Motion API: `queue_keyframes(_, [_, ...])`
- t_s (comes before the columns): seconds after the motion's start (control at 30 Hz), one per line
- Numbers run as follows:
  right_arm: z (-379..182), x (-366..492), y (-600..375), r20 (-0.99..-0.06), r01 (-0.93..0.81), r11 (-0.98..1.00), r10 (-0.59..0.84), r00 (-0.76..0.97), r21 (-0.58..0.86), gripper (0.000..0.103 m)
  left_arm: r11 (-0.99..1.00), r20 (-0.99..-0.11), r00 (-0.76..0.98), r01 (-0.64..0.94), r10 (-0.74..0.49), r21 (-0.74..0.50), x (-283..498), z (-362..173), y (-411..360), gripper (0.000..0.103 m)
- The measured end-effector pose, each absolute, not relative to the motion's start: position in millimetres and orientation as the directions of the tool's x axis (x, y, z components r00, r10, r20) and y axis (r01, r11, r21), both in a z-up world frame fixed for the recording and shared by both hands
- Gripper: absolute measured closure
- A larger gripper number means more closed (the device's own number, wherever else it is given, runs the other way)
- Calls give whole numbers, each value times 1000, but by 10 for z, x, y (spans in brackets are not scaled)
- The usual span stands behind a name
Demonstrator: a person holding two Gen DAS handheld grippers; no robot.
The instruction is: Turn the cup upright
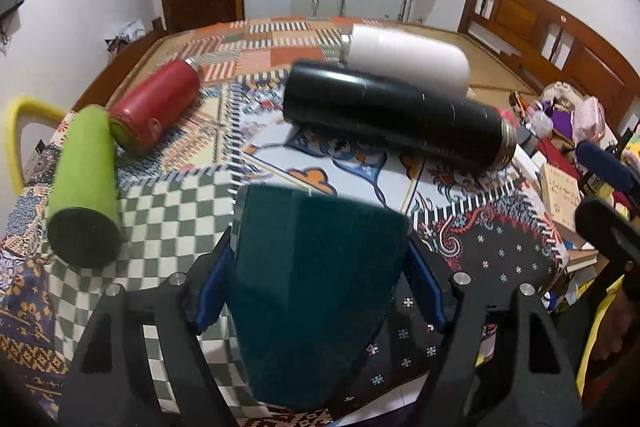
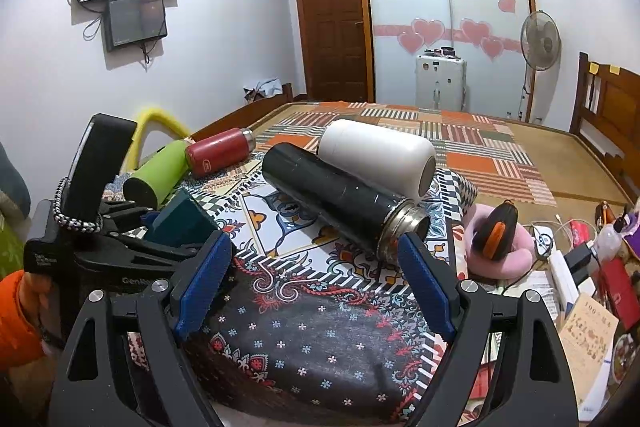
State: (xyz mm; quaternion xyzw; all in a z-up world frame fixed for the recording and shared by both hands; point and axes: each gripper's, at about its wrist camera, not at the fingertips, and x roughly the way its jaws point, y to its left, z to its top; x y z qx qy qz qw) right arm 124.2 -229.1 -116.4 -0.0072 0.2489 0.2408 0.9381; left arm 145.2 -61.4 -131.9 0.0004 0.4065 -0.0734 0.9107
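Observation:
My left gripper (image 1: 316,283) is shut on a dark teal cup (image 1: 312,291), held between its blue pads just above the patterned cloth; the cup also shows in the right wrist view (image 2: 180,219). A black flask (image 1: 396,115) lies on its side beyond it, its metal mouth pointing right (image 2: 404,231). A white cup (image 1: 408,57) lies on its side behind the black flask. A red bottle (image 1: 156,105) and a green cup (image 1: 84,187) lie on their sides at the left. My right gripper (image 2: 316,279) is open and empty, near the black flask's mouth.
The patterned cloth (image 2: 320,331) covers the table. Clutter sits at the right: a pink cushion with a black-orange device (image 2: 500,239), boxes, cables and books (image 2: 588,339). A yellow chair (image 1: 20,131) stands at the left. A wooden bed frame (image 1: 552,39) is at the back right.

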Motion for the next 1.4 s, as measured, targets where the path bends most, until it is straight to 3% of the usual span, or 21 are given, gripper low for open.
queue_keyframes(0.37, [-1110, 1258, -2224, -445, -465, 874, 474, 760, 139, 20, 991, -682, 722, 128, -115, -32, 1389, -1118, -517, 28])
queue_keyframes(1.03, [-1108, 1271, -2148, -445, -468, 873, 477, 758, 139, 20, 987, -683, 713, 135, -157, -86, 1433, -1216, -463, 27])
queue_keyframes(1.2, [-1074, 1241, -2115, -438, -472, 870, 483, 758, 143, 20, 989, -657, 743, 143, -129, -32, 1320, -1133, -513, 15])
queue_keyframes(1.4, [-970, 1154, -2081, -412, -476, 868, 490, 768, 145, 20, 992, -600, 792, 123, -117, -31, 1077, -913, -424, 15])
